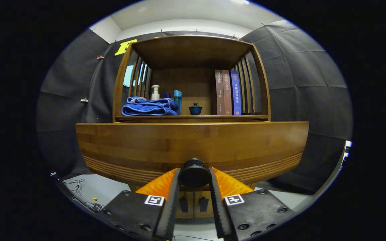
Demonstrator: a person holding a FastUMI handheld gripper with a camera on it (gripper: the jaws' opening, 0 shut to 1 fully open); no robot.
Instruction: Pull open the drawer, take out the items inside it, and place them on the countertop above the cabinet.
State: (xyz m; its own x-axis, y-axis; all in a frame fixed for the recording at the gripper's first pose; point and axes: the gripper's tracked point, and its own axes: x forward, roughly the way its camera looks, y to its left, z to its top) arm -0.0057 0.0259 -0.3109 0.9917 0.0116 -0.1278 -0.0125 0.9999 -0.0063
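Gripper (194, 175) clamped on drawer (193, 144) knob (194, 172).

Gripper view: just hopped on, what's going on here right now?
The hand-held gripper has its two fingers closed on the round black knob of the wooden drawer front, which looms close and appears pulled out from the cabinet. The drawer's inside is hidden from here, so its contents can't be told. On the countertop beyond sit a folded blue towel, a pump bottle, a small blue lidded cup and three upright books.
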